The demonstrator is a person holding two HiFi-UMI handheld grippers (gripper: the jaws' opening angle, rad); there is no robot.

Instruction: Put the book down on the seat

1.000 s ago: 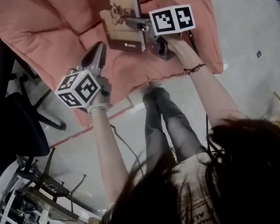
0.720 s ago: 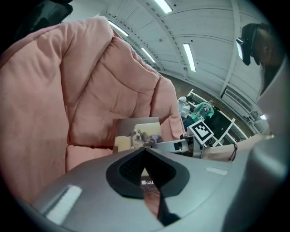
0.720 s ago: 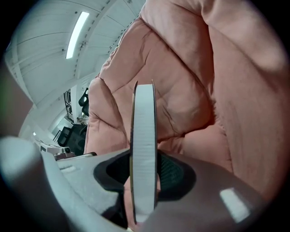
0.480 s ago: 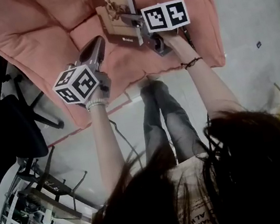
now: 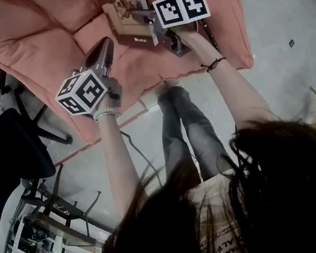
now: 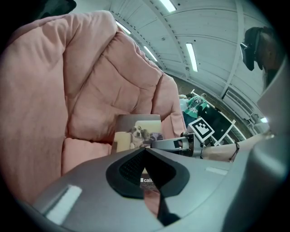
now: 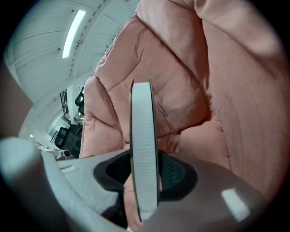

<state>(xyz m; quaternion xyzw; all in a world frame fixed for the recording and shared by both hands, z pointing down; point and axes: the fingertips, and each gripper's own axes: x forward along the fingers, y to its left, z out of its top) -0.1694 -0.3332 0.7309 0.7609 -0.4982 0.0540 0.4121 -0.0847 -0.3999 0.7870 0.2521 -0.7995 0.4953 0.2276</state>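
Two hand-held grippers reach over a salmon-pink, quilted, thickly padded seat [image 5: 22, 31] while a person stands at its front edge on a grey floor [image 5: 272, 19]. The right gripper [image 5: 137, 16] is clamped on a thin book with a hound pictured on its cover [image 5: 124, 9]. Its jaws press against both covers, so the white page edges [image 7: 144, 136] face that gripper's camera. The book stands upright over the seat's cushion, just in front of the padded back, with its cover turned toward the left gripper [image 5: 105, 44]. Whether its lower edge touches the cushion cannot be made out. The left gripper hangs to the left of the book and apart from it, angled down toward the cushion, with its jaws together at the tips and nothing between them. A black office chair [image 5: 6, 148] stands beside the seat at the left.
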